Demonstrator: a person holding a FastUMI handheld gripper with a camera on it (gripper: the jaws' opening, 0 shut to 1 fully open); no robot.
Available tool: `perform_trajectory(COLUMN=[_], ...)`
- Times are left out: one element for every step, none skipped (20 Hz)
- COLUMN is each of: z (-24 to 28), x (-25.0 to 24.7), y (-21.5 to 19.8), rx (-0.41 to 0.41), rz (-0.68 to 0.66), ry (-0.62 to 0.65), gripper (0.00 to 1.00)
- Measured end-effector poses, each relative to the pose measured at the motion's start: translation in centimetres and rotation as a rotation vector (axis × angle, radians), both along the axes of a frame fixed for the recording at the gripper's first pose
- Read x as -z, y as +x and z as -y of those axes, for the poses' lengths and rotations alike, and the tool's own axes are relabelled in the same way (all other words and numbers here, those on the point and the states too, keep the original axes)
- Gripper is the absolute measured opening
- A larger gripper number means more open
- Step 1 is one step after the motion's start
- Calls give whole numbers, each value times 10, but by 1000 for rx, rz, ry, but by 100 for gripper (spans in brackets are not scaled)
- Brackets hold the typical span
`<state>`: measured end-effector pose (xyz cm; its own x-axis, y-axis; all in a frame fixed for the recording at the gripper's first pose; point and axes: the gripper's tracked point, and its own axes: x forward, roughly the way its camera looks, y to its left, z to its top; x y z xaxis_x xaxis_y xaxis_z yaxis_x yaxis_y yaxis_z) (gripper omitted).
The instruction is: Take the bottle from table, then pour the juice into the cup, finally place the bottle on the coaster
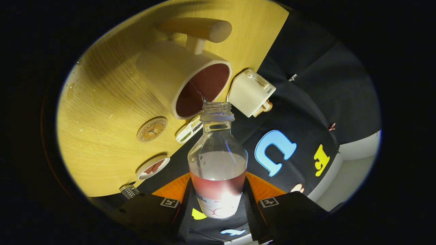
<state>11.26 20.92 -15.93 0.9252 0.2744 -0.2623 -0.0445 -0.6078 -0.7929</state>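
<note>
Gripper view, items listed with the cup as our landmark.

1. Gripper [218, 204]: we see its two fingers closed against opposite sides of the bottle's lower body, holding it between them.

2. Bottle [218, 163]: clear plastic, uncapped, tipped so its open mouth sits just at the cup's rim. Red juice [218, 187] lies in the part nearest the fingers, and a thin trickle shows at the mouth, meeting the cup's rim.

3. Cup [185, 80]: a pale mug on the wooden table [102, 112], its inside dark red with juice. A short stem on its wall carries a rounded wooden handle [201, 29] on the side away from the bottle.

4. Coaster [152, 129]: a round cork disc with a printed emblem, flat on the table near the cup's base, apart from it.

5. Small flat packet [189, 131]: lies at the table's edge, between the coaster and the bottle's neck.

6. White boxy device [250, 92]: just beside the cup's rim, at the table's edge.

7. Small round dish [152, 167]: past the coaster from the cup, something reddish-brown inside; we cannot tell what.

8. Small metal clip-like piece [128, 191]: beyond the dish, farthest from the cup.
</note>
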Motion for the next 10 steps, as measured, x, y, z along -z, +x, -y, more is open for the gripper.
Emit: perform_trajectory(z=[0,-1,-2,-4,-4,-5,-5,-5,-4,-4], x=[0,-1,-2,-4,-3,-3,-3,-3,-1,-1], y=[0,0,0,0,0,0,0,-2,-3,-2], rx=[1,-2,-5,-10,-11,-9,-10,-10,-5,0], rz=[1,1,2,6,2,-1,-1,-4,-11,-16], ry=[0,0,2,7,14,20,21,22,25,28], gripper=[70,70,70,70,70,70,70,70,70,70])
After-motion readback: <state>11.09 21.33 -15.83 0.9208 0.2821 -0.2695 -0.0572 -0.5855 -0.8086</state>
